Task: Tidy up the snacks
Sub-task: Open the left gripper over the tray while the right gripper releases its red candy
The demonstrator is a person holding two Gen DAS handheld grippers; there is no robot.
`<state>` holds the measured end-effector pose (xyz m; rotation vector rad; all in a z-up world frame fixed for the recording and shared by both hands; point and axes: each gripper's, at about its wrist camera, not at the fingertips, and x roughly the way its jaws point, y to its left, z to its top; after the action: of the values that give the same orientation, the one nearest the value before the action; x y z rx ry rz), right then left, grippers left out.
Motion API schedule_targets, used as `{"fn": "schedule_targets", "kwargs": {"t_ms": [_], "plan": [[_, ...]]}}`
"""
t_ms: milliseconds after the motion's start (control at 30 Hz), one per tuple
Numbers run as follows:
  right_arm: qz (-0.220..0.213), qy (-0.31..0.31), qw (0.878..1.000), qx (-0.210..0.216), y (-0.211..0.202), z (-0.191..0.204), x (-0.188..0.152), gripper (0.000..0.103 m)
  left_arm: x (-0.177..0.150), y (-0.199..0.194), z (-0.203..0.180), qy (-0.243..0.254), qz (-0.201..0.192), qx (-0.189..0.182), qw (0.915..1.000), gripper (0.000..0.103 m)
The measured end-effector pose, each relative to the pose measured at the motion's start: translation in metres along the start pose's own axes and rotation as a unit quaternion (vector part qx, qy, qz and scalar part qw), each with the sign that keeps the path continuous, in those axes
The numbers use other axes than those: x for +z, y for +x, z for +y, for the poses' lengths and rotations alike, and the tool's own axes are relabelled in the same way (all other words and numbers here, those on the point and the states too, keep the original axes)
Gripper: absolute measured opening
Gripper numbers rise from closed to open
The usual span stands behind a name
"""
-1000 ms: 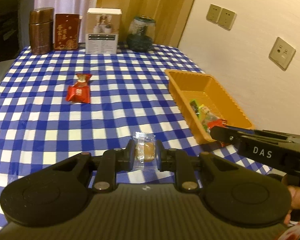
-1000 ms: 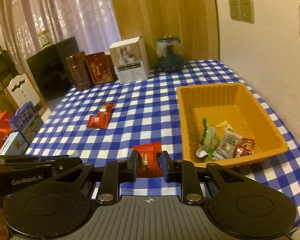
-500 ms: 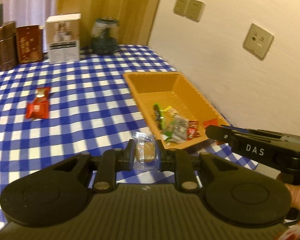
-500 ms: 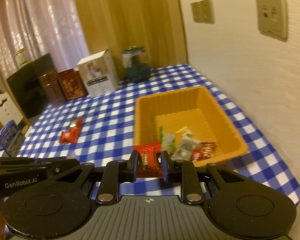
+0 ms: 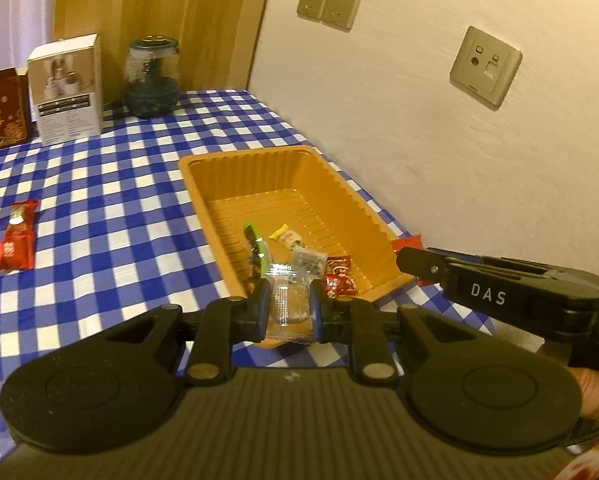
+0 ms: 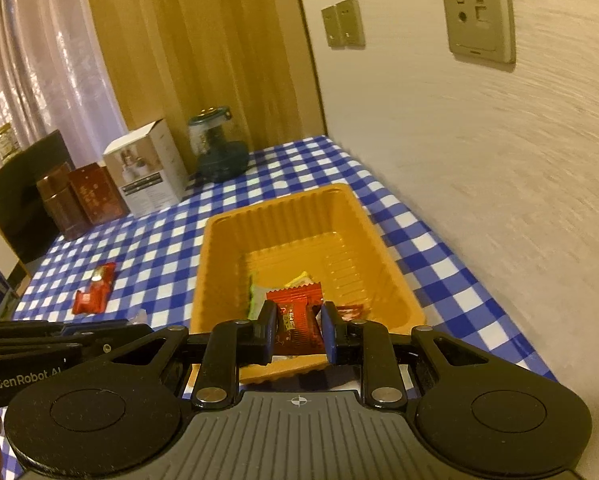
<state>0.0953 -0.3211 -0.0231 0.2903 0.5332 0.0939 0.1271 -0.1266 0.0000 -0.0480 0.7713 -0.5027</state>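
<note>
While you tip both hands down over the orange tray [image 6: 215, 264], your left gripper [image 5: 289, 310] pinches a clear snack [image 5: 289, 306] and your right gripper [image 6: 299, 330] pinches a red snack [image 6: 297, 316]; another red packet [image 5: 15, 236] lies at nine o'clock.

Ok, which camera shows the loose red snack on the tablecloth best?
The left wrist view: the red snack packet lies closer there, unobstructed, with its label end visible. The right wrist view shows it smaller and farther off.

Checked table [image 5: 119, 208], orange tray [image 5: 339, 184], red snack [image 5: 15, 236], boxes [image 5: 69, 88]
</note>
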Motion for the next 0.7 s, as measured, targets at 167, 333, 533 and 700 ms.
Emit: {"fn": "schedule_targets", "kwargs": {"t_ms": [167,333,533,700], "plan": [[0.0,0.0,1.0,-0.003,0.009,-0.012,0.008,0.024,0.008,0.015,-0.009,0.001,0.004,-0.006,1.0,0.018],[0.0,-0.004,1.0,-0.005,0.021,-0.021,0.017,0.024,0.014,0.029,-0.014,0.003,0.009,-0.008,0.9999,0.018],[0.001,-0.005,1.0,-0.004,0.031,-0.029,0.024,0.024,0.019,0.044,-0.013,-0.001,0.014,-0.01,0.9998,0.018],[0.006,-0.005,1.0,-0.002,0.042,-0.034,0.03,0.024,0.022,0.057,-0.011,-0.002,0.02,-0.008,0.9998,0.018]]}}
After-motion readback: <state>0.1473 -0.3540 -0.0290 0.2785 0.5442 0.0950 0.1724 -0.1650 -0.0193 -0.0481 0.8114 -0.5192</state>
